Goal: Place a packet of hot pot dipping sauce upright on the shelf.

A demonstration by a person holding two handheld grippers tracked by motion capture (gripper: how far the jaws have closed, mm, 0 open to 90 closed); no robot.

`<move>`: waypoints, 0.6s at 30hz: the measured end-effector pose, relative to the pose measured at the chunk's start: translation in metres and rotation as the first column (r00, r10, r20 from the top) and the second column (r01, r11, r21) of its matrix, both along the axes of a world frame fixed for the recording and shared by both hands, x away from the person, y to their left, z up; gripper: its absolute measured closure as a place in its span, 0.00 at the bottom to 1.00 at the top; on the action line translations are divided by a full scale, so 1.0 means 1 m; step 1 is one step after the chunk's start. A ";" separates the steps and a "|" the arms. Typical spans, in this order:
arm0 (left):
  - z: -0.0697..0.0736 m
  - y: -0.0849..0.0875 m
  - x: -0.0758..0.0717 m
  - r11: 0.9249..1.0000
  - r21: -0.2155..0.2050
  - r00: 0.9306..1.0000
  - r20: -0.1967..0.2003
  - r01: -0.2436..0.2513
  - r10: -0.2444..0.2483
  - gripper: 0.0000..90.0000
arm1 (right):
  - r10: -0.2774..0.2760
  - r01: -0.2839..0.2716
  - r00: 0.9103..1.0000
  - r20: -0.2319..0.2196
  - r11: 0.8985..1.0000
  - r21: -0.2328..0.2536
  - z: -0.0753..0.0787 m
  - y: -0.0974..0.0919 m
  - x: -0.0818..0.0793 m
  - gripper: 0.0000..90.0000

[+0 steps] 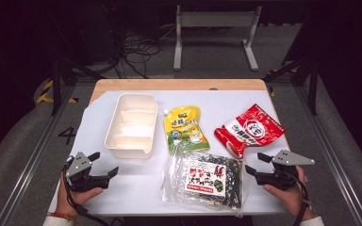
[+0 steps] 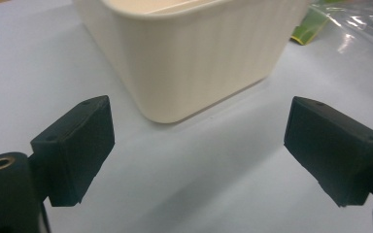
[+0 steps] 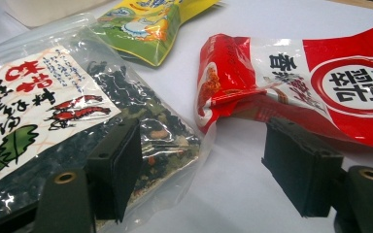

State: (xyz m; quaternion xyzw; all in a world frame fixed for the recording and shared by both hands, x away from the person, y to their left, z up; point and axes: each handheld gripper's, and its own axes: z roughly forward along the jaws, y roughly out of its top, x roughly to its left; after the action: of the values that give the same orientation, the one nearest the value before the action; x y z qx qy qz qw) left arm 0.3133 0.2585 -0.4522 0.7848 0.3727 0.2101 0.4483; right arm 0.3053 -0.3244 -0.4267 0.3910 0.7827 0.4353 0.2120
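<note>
While both grippers hover low over the worktop, fingers spread and empty, right gripper faces the red packet and seaweed bag, likely first picks. Left gripper fronts the cream bin, probable destination.

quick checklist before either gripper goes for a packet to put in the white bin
1. Left gripper jaws open, nothing between: ok.
2. Right gripper jaws open, nothing held: ok.
3. White bin upright, top open: ok.
4. Seaweed packet, red packet and yellow pouch lie flat within reach: ok.
5. Packets lie apart for a clean pick: not ok, seaweed packet overlaps the yellow pouch's lower edge.
6. Packets sealed: cannot tell.
</note>
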 end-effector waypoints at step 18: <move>-0.003 -0.017 -0.004 0.996 0.020 0.996 -0.019 0.087 -0.087 0.16 | 0.034 -0.034 0.999 0.028 0.999 0.004 0.018 0.016 0.012 0.37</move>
State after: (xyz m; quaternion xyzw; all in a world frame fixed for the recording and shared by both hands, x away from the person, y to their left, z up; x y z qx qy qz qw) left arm 0.3089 0.2412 -0.4552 0.8068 0.3400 0.1871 0.4454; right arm 0.3174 -0.3083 -0.4087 0.3721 0.7851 0.4462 0.2147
